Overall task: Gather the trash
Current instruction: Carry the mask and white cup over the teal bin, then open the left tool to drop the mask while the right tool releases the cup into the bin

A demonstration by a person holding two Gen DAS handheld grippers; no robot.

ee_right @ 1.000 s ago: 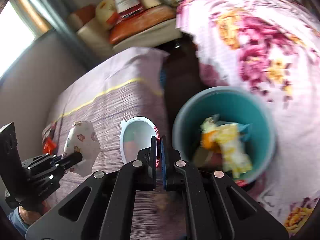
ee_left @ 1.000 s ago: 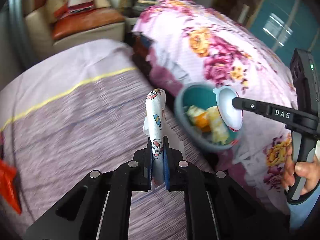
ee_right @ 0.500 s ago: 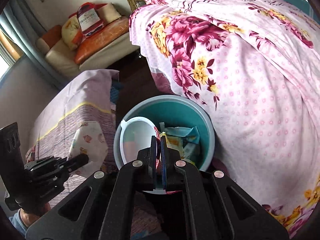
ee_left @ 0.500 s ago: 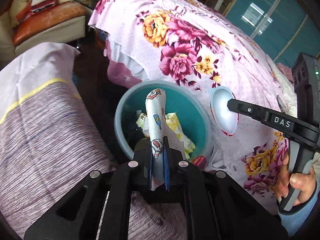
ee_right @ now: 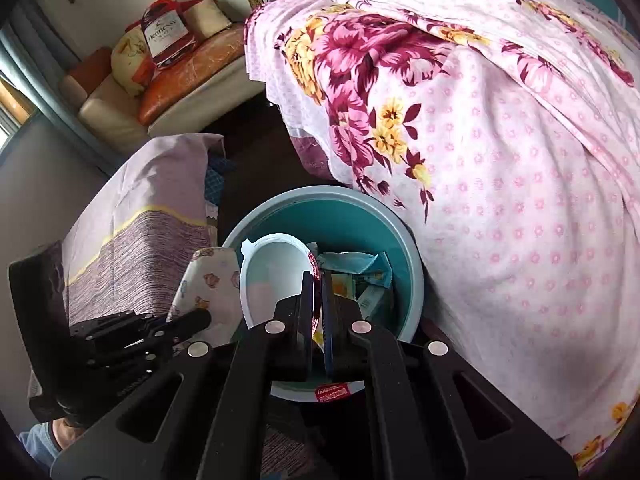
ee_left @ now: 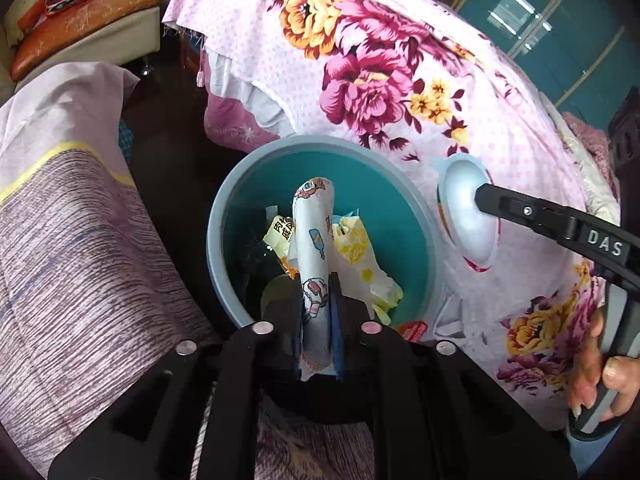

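hanging over a teal trash bin (ee_left: 416, 216), the left gripper (ee_left: 316, 300) has its jaws clamped on a folded white packet printed with small cartoons (ee_left: 314, 240), which stands up between the fingers directly above the bin's opening. inside the bin, just ahead of the fingertips, lie yellow and white wrappers (ee_left: 360, 256). to the right of this gripper, the right gripper (ee_right: 318, 292) pinches the rim of a shallow white plastic cup lid (ee_right: 268, 276); in its own view the lid sits just left of the fingers, over the bin's near left rim. a hand (ee_left: 600, 364) grips the right tool's handle. a pink floral bedspread (ee_left: 380, 72) rises beyond the bin, and a striped purple cloth (ee_left: 72, 240) lies to the left.
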